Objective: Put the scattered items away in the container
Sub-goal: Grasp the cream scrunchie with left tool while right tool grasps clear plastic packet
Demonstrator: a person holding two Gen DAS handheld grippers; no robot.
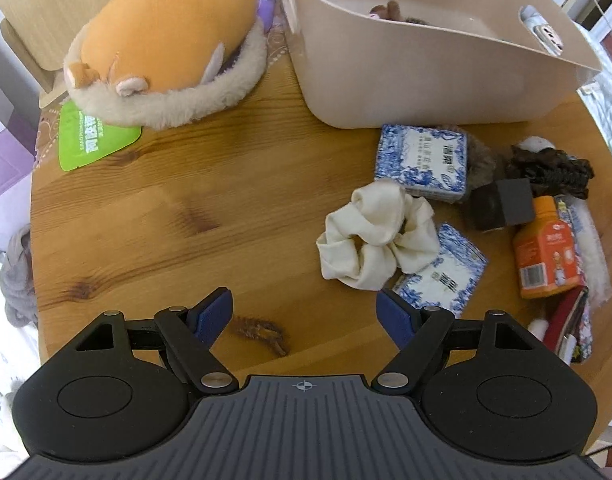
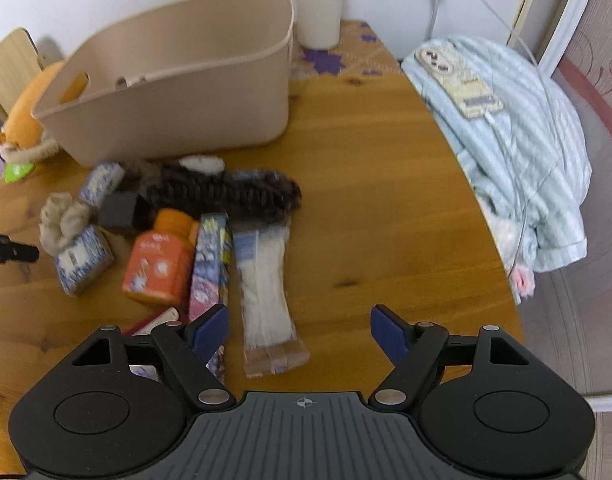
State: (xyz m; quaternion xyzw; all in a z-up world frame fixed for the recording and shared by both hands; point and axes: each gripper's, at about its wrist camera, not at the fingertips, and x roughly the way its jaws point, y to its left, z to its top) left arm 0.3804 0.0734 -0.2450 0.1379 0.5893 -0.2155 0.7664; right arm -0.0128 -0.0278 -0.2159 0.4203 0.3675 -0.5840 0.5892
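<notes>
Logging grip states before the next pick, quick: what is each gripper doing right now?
Left gripper: open, holding nothing, over the table.
Right gripper: open, holding nothing, above a clear packet.

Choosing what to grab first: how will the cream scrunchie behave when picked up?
The cream scrunchie is gathered, folded cloth, so it is likely floppy and would squash between the pads rather than resist. It looks light and unlikely to roll. One edge lies on a blue-patterned box, which may shift when it lifts.
</notes>
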